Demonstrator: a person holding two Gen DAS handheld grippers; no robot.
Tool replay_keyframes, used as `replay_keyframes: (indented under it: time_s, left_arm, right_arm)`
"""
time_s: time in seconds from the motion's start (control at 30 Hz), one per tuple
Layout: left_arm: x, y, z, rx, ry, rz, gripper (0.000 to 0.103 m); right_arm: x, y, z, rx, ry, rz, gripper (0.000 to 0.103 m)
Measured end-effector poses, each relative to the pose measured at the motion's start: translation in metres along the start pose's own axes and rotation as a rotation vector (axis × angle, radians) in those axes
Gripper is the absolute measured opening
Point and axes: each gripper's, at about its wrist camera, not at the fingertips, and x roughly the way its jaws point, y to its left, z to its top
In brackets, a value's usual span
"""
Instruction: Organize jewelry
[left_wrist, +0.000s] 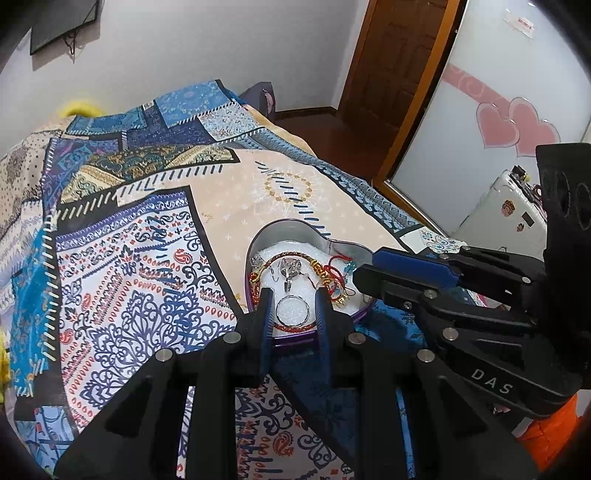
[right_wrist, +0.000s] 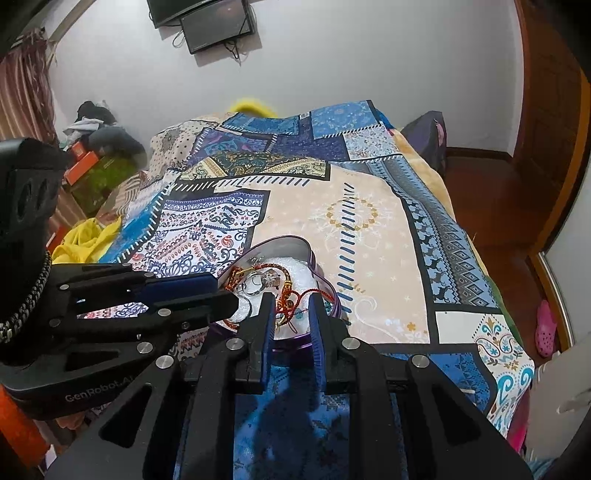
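Observation:
A heart-shaped tin (left_wrist: 291, 226) with a white lining lies on the patterned quilt (left_wrist: 147, 258). Inside it are a red-and-gold braided bracelet (left_wrist: 295, 255), a silver pendant (left_wrist: 288, 271), red cord pieces (left_wrist: 334, 288) and a silver ring (left_wrist: 291, 310). My left gripper (left_wrist: 294, 301) dips into the tin, its jaws narrowly apart on either side of the ring, with a small gap each way. My right gripper (right_wrist: 291, 308) reaches into the same tin (right_wrist: 288, 245); its jaws stand slightly apart with a red cord (right_wrist: 293, 301) between them. Each gripper shows in the other's view: the right gripper (left_wrist: 365, 266) and the left gripper (right_wrist: 226, 291).
The bed's right edge drops to a wooden floor (right_wrist: 491, 206) with a pink slipper (right_wrist: 546, 328). A wooden door (left_wrist: 399, 55) and a sliding panel with pink hearts (left_wrist: 517, 125) stand to the right. Yellow cloth (right_wrist: 85, 236) and boxes crowd the bed's left side.

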Motion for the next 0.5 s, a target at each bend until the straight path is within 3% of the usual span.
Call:
replay_keyframes:
  time_s: [0.3,0.5]
  left_arm:
    - [-0.054,-0.010,0.005,0.017,-0.117,0.067,0.021]
    - [-0.122,-0.027,0.010,0.037,-0.274,0.098,0.023]
  right_arm:
    - [-0.036,0.006,0.008,0.002,-0.071,-0.023,0.021]
    - [-0.094,0.024,0.020,-0.017,-0.218,-0.032,0.021]
